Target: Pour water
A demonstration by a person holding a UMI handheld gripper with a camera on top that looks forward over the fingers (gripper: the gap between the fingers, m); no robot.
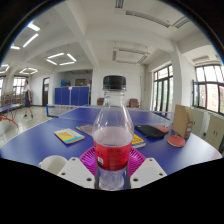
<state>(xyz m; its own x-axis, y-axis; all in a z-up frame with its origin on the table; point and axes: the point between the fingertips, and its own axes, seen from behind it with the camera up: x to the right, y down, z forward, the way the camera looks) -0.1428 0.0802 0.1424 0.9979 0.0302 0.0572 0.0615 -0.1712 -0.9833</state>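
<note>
A: One bottle point(113, 135), black cap, red liquid in the lower half, clear above. It stands upright, long axis vertical, dead centre between the tool's point(113, 168) two fingers.

B: Tool state?

A: Clenched on the bottle, as far as I can judge; both pink pads point(90, 158) sit tight against its sides, no gap showing. Whether its base rests on the blue tabletop point(40, 143) or hangs just above it, can't tell.

B: Where does it pour?

A: Likely the orange cup point(177, 136), right of the bottle and beyond it, well apart. So the move turns on that: carry right and forward, then tip the neck toward the cup.

B: Anything in the way?

A: Dark flat case point(151, 131) lies between bottle and cup, low. Yellow book point(68, 136) is left of the bottle, off the path. Cap looks on, which would block pouring.
</note>
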